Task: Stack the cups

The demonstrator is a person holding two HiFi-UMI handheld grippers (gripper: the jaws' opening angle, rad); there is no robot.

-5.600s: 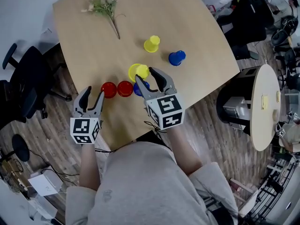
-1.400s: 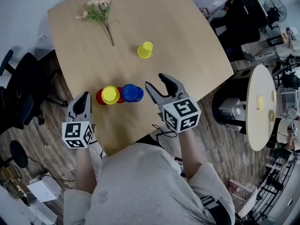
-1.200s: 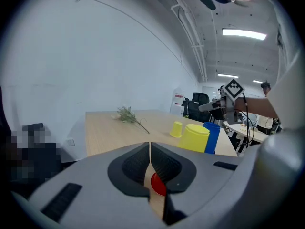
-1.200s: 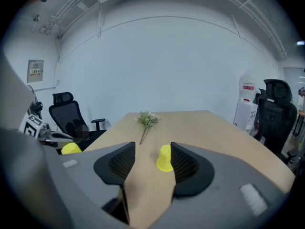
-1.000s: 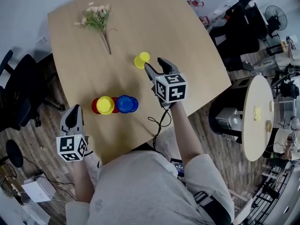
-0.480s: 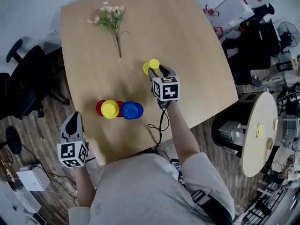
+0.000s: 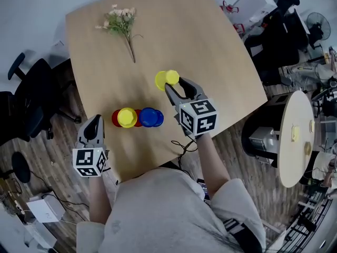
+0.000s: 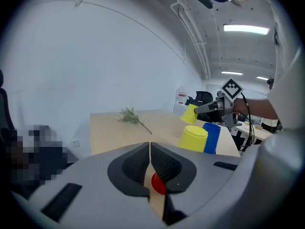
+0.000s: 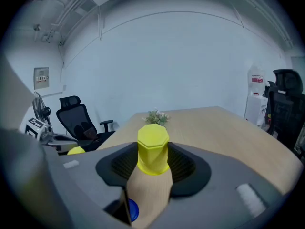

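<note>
**A:** Head view: which cups were covered?
**B:** The red cups [image 7: 114, 118], largely behind the stacked yellow cup [image 7: 127, 117] and the blue cups [image 7: 151, 117].
**A:** And in the gripper views?
**B:** Only slivers of a red cup [image 8: 157, 184] and a blue cup [image 9: 133, 210] showed beneath the jaws.

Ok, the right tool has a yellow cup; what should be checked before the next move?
1. Grip: right tool on yellow cup, jaws just closing round it: ok.
2. Lift: cup off the table, tilted: ok.
3. Other hand: left tool shut, empty, short of the stacks: ok.
4. Target: yellow-topped stack upright: ok.
5. Neighbour: blue stack upright beside it: ok.
6. Which stack comes next: cannot tell.
</note>
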